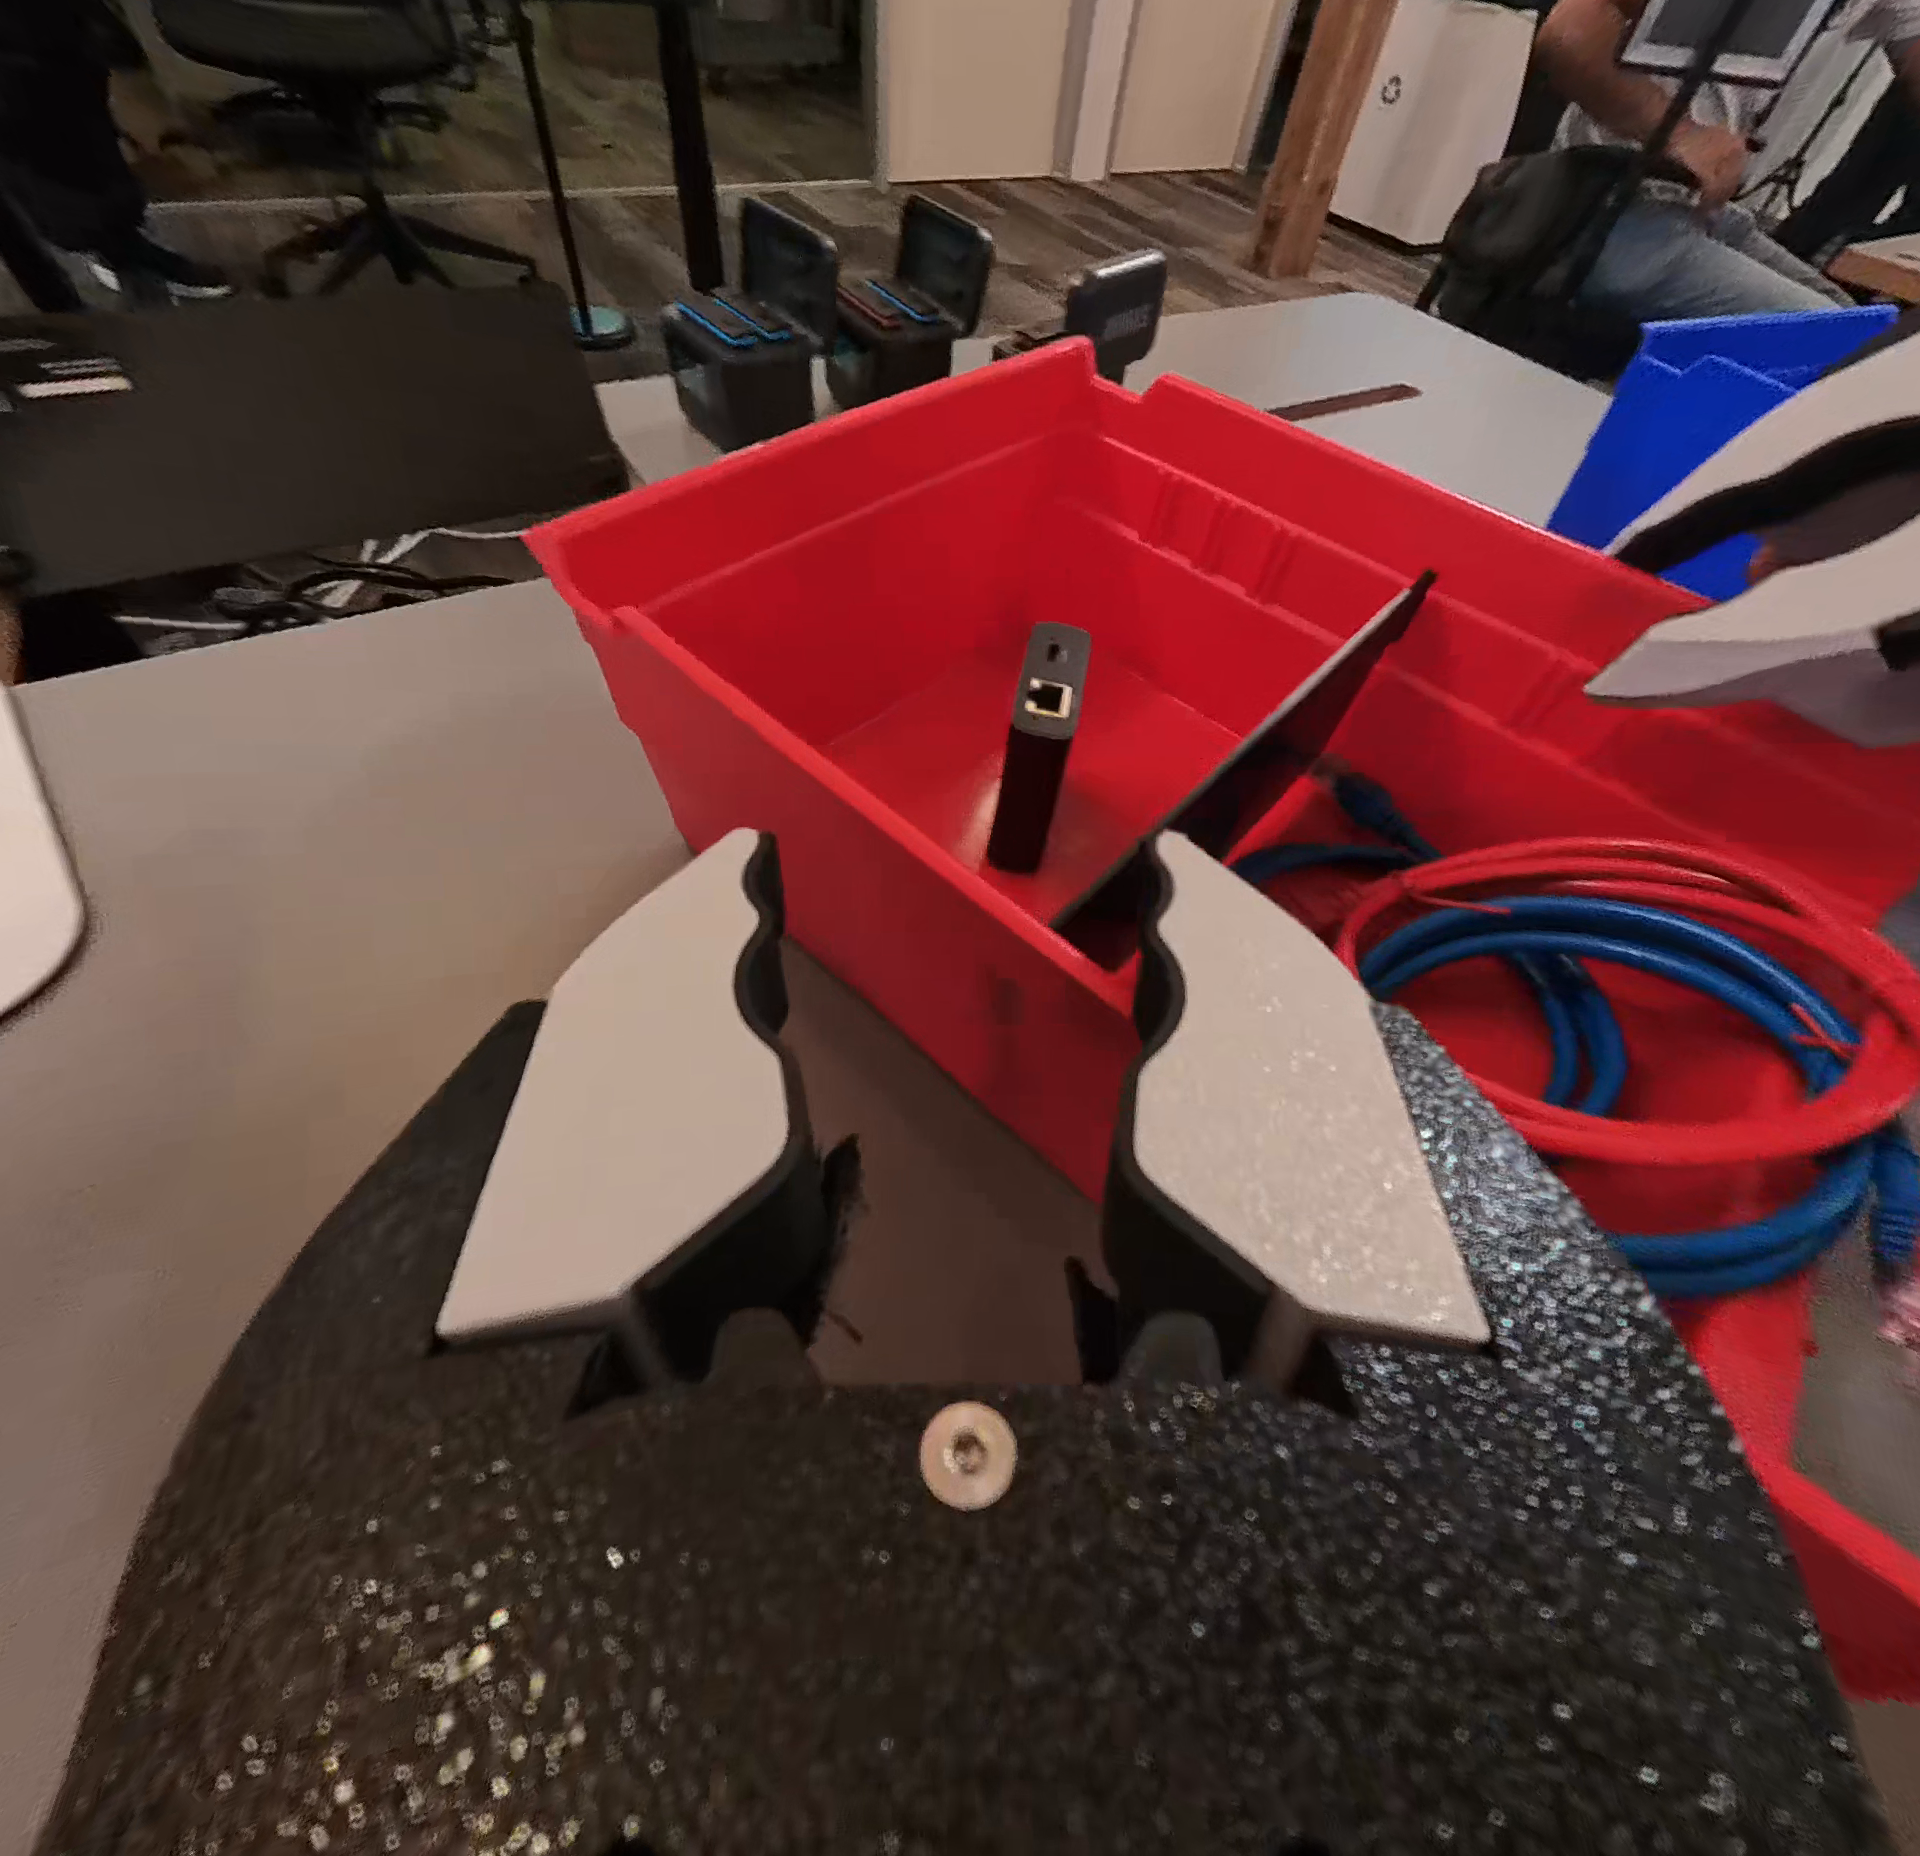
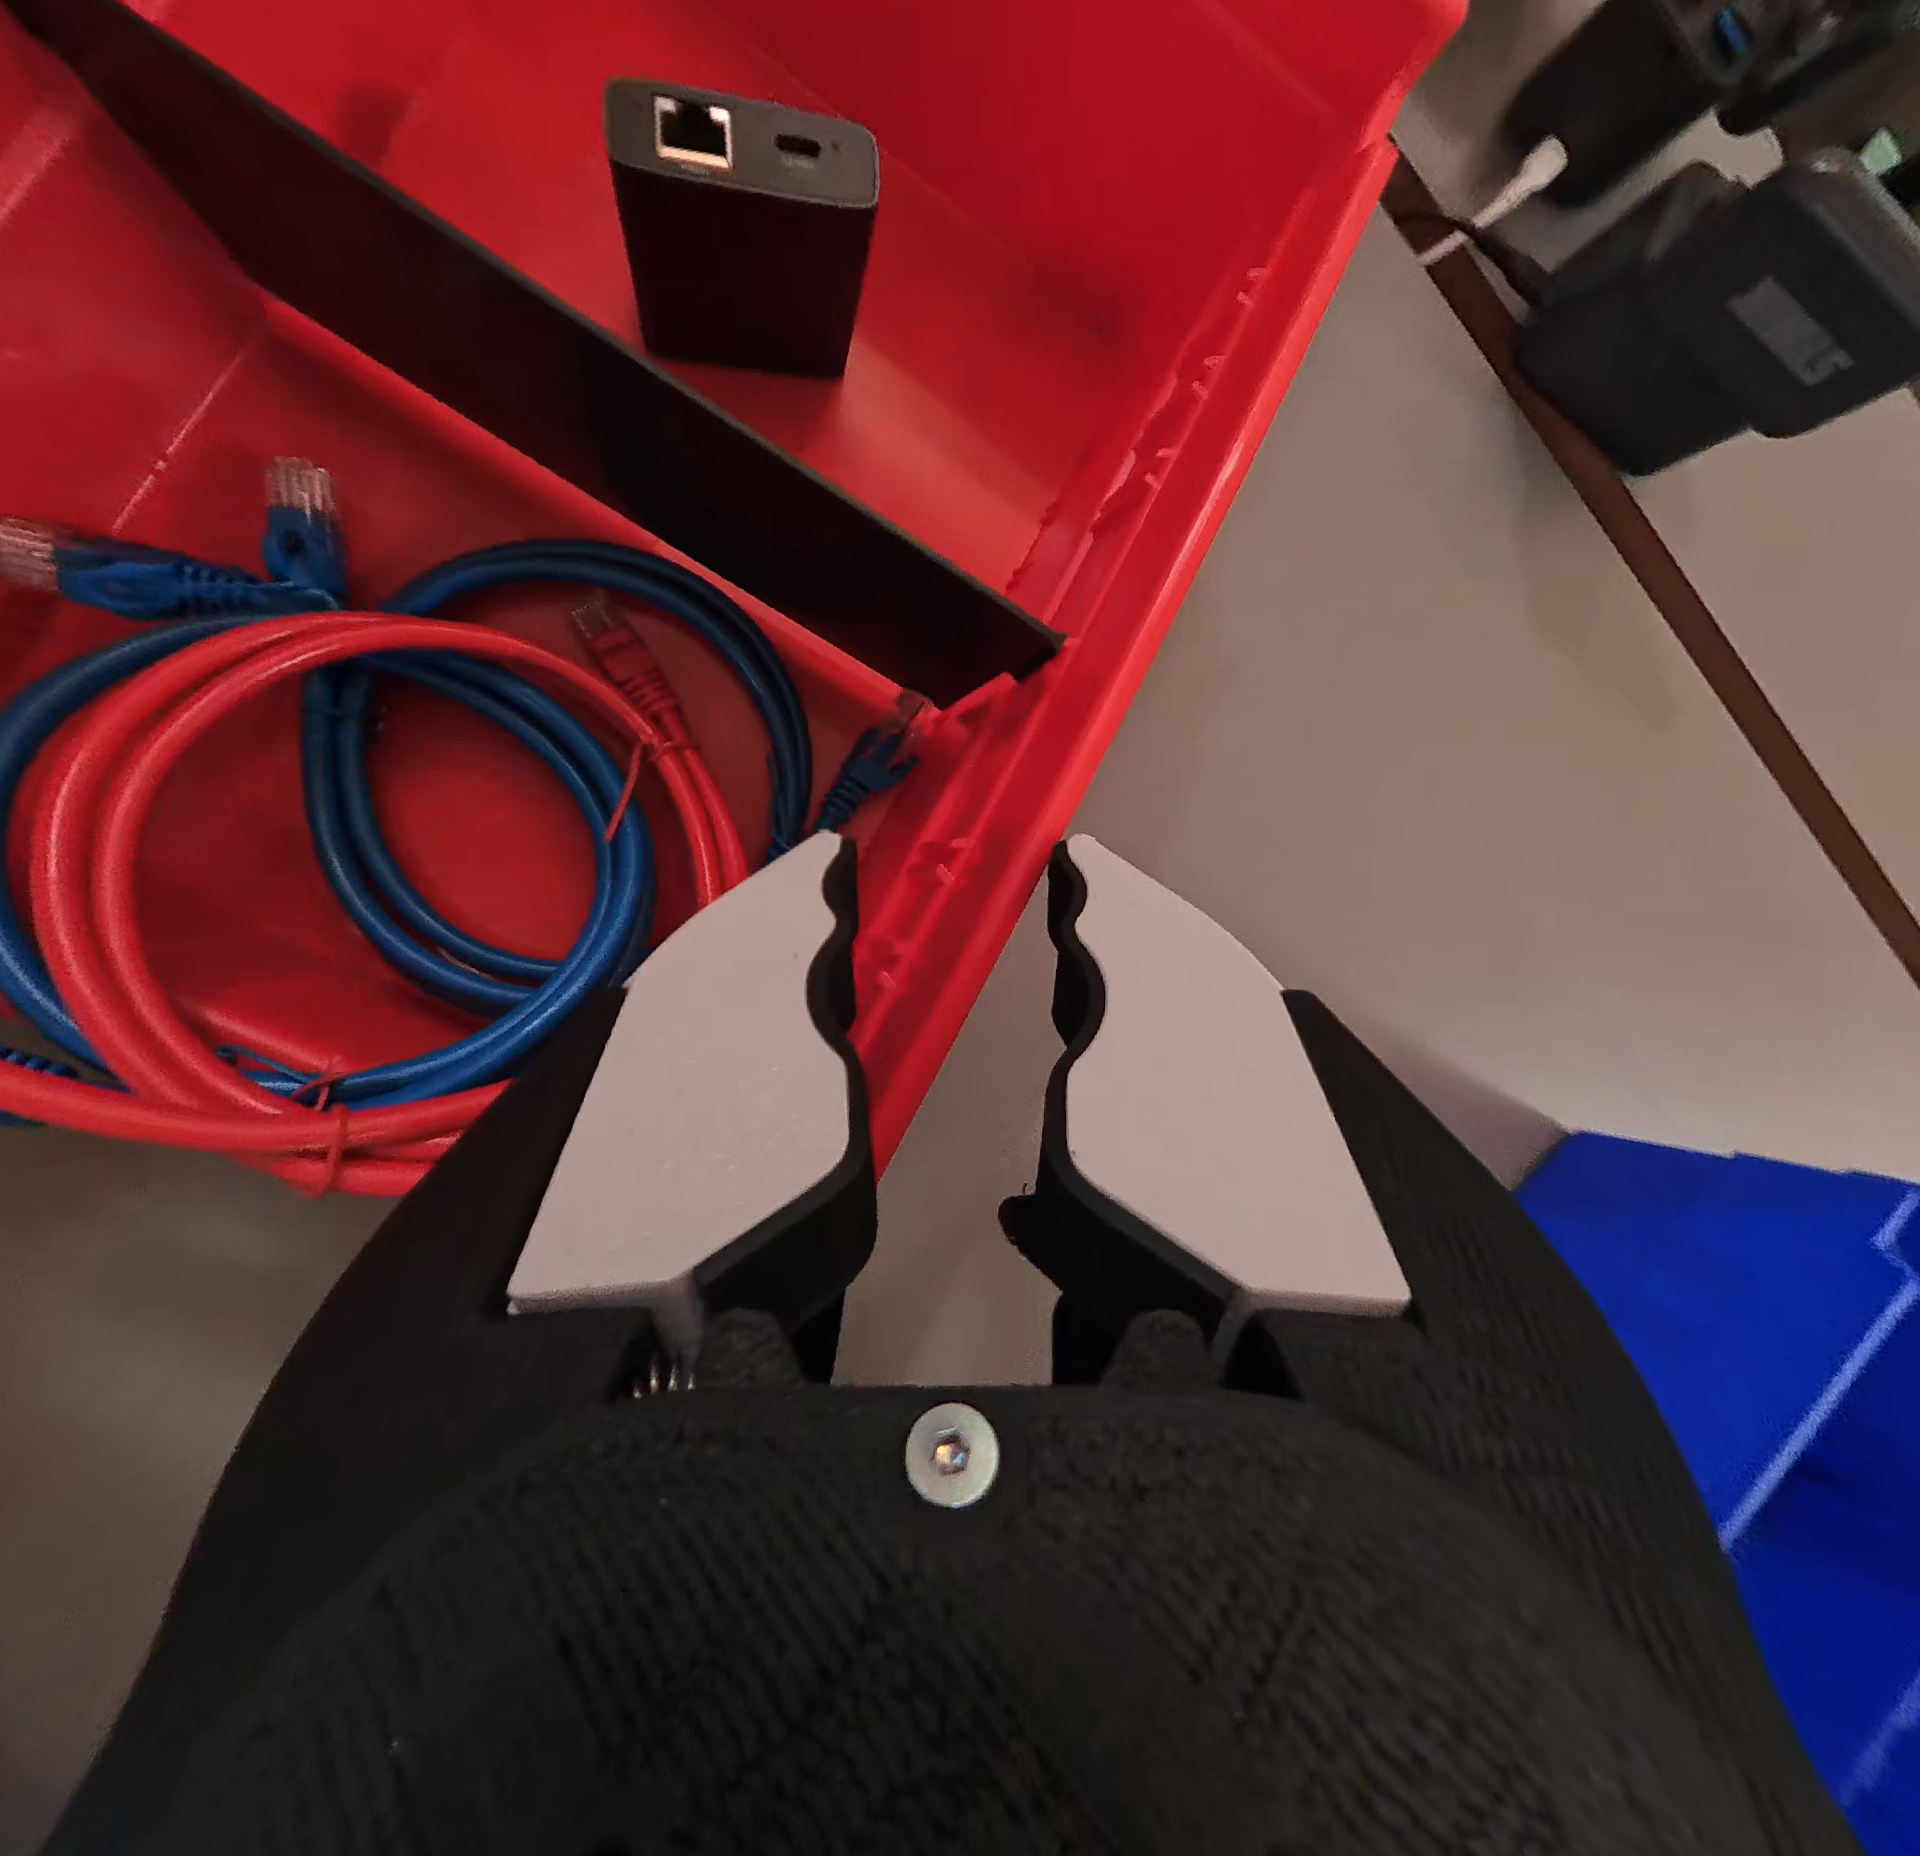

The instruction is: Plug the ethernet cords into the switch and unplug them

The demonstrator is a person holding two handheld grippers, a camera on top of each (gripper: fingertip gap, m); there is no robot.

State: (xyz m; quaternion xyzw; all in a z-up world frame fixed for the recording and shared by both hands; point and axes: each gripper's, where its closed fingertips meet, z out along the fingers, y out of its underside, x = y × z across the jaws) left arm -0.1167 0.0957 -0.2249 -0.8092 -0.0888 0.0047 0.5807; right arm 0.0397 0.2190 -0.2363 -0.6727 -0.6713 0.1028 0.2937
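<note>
The left tongs (image 1: 961,876) stand apart and empty, poised just off the near wall of the red bin (image 1: 914,913), which sits on the grey surface (image 1: 312,871). The right tongs (image 2: 951,871) are also apart and empty, straddling the bin's rim above the cable side. A black divider (image 2: 582,424) splits the bin so its contents stay sorted: a black adapter box (image 2: 743,237) stands on end in one compartment, while coiled blue cables (image 2: 499,767) and red cables (image 2: 208,871) lie in the other. A blue bin (image 2: 1714,1391) sits just beside.
</note>
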